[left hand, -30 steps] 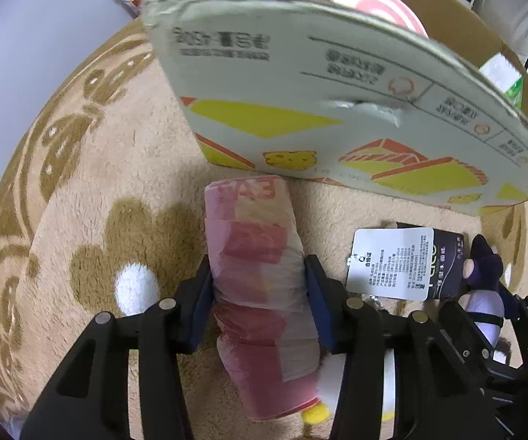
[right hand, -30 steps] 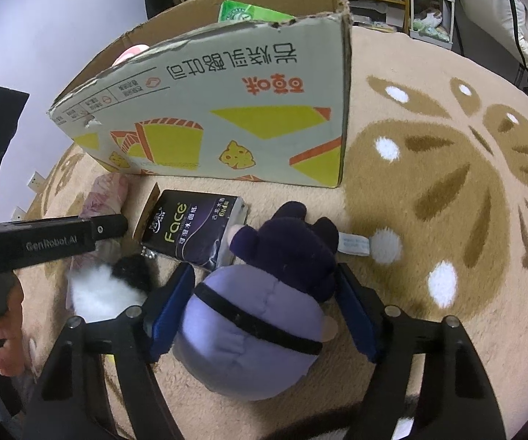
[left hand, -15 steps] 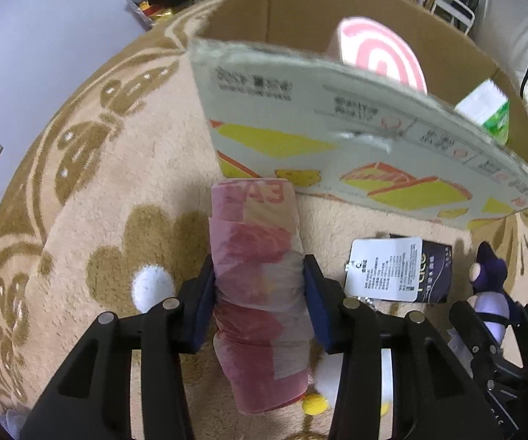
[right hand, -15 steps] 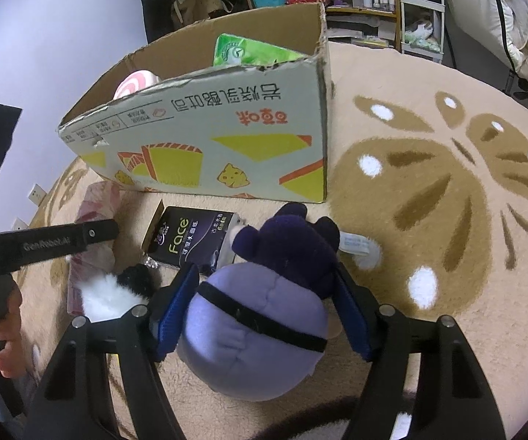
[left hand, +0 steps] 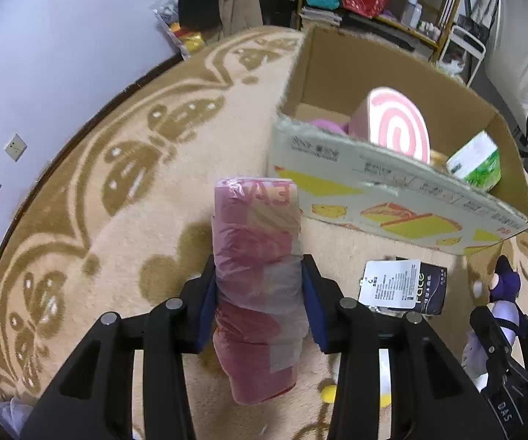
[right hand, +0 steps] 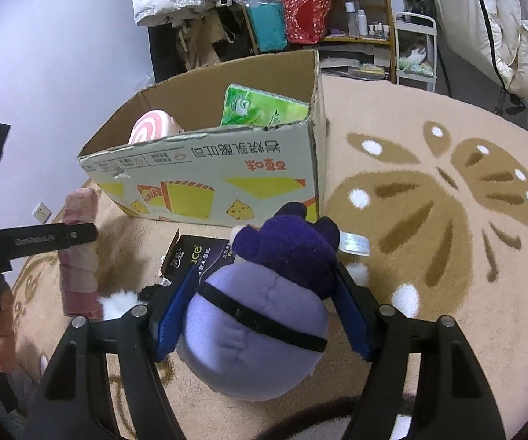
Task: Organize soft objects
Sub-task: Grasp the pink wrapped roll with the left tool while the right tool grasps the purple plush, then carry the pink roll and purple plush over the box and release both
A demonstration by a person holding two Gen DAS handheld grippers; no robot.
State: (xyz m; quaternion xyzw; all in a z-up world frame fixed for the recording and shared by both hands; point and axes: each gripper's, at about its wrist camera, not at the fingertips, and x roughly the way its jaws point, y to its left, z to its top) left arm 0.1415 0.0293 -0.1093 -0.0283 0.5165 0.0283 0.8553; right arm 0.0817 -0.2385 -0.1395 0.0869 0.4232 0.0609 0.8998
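My left gripper (left hand: 260,293) is shut on a pink plastic-wrapped tissue pack (left hand: 258,267) and holds it above the rug, short of the open cardboard box (left hand: 392,190). My right gripper (right hand: 267,308) is shut on a purple plush toy (right hand: 264,315), lifted above the rug before the box (right hand: 227,183). The box holds a pink swirl cushion (left hand: 399,128) and a green tissue pack (left hand: 478,161). The pink pack (right hand: 79,253) and the left gripper also show in the right wrist view.
A dark tissue packet with a white tag (left hand: 405,286) lies on the beige patterned rug (left hand: 117,198) before the box. A black-and-white plush (right hand: 124,299) lies beside it. Shelves (right hand: 322,7) and a wall stand behind the box.
Both grippers have risen with their loads, so the box's inside now shows. The tissue pack and the plush stay gripped.
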